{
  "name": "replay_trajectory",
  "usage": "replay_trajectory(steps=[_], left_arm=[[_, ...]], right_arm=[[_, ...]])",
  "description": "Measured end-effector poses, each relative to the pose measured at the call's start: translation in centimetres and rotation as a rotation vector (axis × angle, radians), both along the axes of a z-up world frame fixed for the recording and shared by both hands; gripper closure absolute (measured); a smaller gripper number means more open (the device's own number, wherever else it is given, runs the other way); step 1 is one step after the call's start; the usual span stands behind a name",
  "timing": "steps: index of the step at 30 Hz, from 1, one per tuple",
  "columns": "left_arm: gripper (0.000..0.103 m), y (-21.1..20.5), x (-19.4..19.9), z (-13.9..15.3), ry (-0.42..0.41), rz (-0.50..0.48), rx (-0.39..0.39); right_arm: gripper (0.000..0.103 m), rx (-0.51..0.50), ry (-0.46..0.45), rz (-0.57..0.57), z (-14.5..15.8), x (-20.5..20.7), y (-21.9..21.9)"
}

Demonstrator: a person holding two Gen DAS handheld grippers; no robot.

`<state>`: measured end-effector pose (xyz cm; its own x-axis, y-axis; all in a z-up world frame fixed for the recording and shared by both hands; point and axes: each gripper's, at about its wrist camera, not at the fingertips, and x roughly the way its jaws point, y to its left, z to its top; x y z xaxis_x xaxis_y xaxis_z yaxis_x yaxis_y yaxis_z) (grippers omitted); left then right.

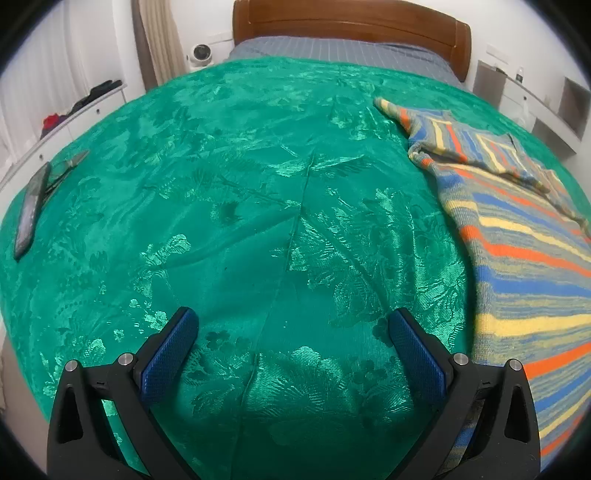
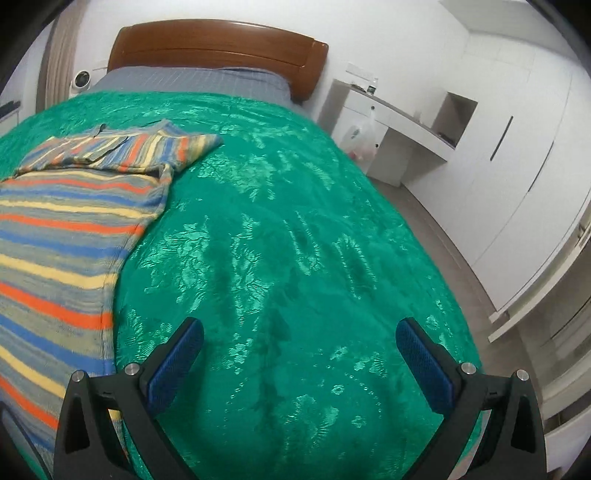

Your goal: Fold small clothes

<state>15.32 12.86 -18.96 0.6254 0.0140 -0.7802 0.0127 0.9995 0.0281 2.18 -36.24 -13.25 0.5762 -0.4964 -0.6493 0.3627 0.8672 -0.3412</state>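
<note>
Striped knitwear (image 1: pixel 524 236), a small sweater banded in blue, orange, yellow and grey, is lying flat on the green bedspread (image 1: pixel 258 221) between my two tools, its long axis running from the near edge of the bed up toward the wooden headboard (image 1: pixel 351 26). I am holding my left gripper (image 1: pixel 291 332) over bare bedspread with the garment off to its right, and my right gripper (image 2: pixel 299 343) over bare bedspread with the same garment (image 2: pixel 66 236) off to its left. Both sets of jaws are standing wide apart, gripping nothing. At the far end one sleeve (image 1: pixel 402 110) is pointing out toward the left side, and another part of the sweater is already lying folded across the chest, though I cannot tell exactly which part. In both views the near hem is sitting just beside a blue finger pad (image 2: pixel 173 369), so neither hand is looking clearly nearer; I am judging that each gripper needs to swing inward to reach it. A phone (image 1: pixel 31 210) is resting well apart at the left edge.
</note>
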Motion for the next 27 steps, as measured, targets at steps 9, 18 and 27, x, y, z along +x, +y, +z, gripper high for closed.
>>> replay_trajectory(steps=[9, 18, 27], left_arm=[[0.0, -0.1, -0.3, -0.1, -0.015, 0.0, 0.003], [0.0, -0.1, -0.3, -0.2, -0.021, 0.0, 0.008], [0.001, -0.2, -0.1, 0.7, 0.026, -0.036, 0.026]], right_arm=[[0.001, -0.018, -0.018, 0.006, 0.1, -0.1, 0.4], [0.001, -0.022, -0.019, 0.014, 0.1, 0.0, 0.6], [0.001, 0.023, -0.067, 0.029, 1.5, -0.7, 0.1]])
